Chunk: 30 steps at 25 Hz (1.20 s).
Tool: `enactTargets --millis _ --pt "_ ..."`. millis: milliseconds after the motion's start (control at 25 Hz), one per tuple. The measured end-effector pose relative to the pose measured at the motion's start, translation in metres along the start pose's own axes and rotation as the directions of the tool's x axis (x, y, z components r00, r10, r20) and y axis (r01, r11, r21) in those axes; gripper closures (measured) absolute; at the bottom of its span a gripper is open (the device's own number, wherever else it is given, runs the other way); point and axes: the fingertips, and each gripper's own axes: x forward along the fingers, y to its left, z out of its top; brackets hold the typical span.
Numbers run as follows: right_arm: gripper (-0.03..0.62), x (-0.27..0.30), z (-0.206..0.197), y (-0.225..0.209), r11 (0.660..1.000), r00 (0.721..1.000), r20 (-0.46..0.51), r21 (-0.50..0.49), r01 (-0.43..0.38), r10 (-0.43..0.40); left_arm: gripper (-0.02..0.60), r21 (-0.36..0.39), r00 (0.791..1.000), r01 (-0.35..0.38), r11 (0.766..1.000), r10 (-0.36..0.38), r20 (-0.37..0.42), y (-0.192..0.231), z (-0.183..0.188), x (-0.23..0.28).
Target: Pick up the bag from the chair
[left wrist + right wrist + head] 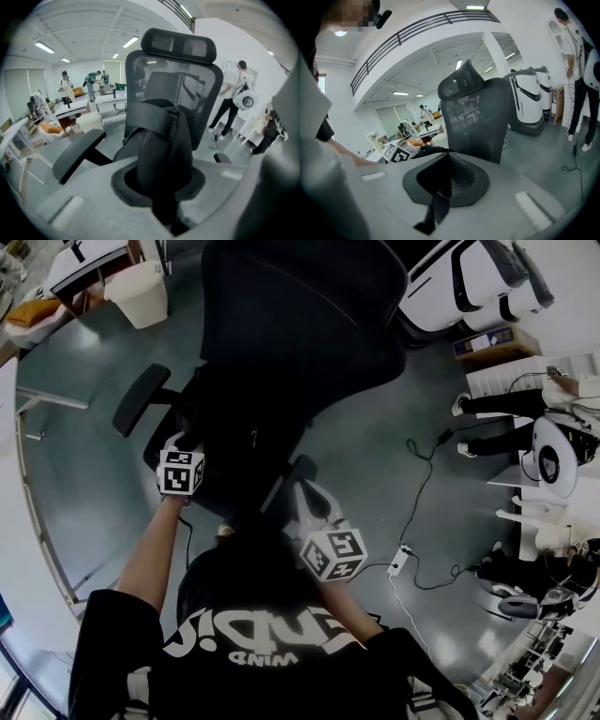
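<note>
L gripper (165, 190) jaws clamp bag (159, 140); R gripper (440, 185) jaws pinch its strap (435, 208)

Bag (161, 140) sits on the chair (300, 324) seat, against the backrest, between the armrests (141, 399). Bin (141, 292) is on the floor (94, 456) behind-left of the chair, machines (459, 282) behind-right. Cable (422, 474) lies on the floor, right of the chair.

Bag (239, 442) indistinct against black chair (300, 306)
</note>
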Motion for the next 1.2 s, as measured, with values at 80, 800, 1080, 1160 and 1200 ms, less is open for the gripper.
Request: enactTargets --millis 80,800,1080,1160,1200 --pt "0.592 -0.002 0.001 0.002 1.0 1.0 0.005 -0.001 0.0 0.0 0.515 -0.007 0.999 0.033 0.999 -0.032 0.014 -0.006 0.006 -0.006" --pt "0.592 -0.041 0.001 0.017 1.0 0.998 0.068 -0.01 0.02 -0.019 0.528 -0.033 0.954 0.086 0.996 -0.073 0.291 -0.041 0.091 -0.111" --pt "0.592 -0.062 -0.005 0.031 1.0 0.996 0.093 -0.016 0.017 -0.015 0.528 -0.037 0.937 0.118 0.992 -0.099 0.335 -0.057 0.094 -0.169" --pt "0.592 -0.068 -0.01 0.039 1.0 0.995 0.096 -0.02 0.013 -0.011 0.528 -0.024 0.933 0.124 0.992 -0.108 0.344 -0.066 0.09 -0.191" --pt "0.592 -0.071 -0.012 0.044 1.0 0.995 0.099 -0.023 0.01 -0.008 0.528 -0.018 0.93 0.129 0.991 -0.115 0.35 -0.07 0.087 -0.202"
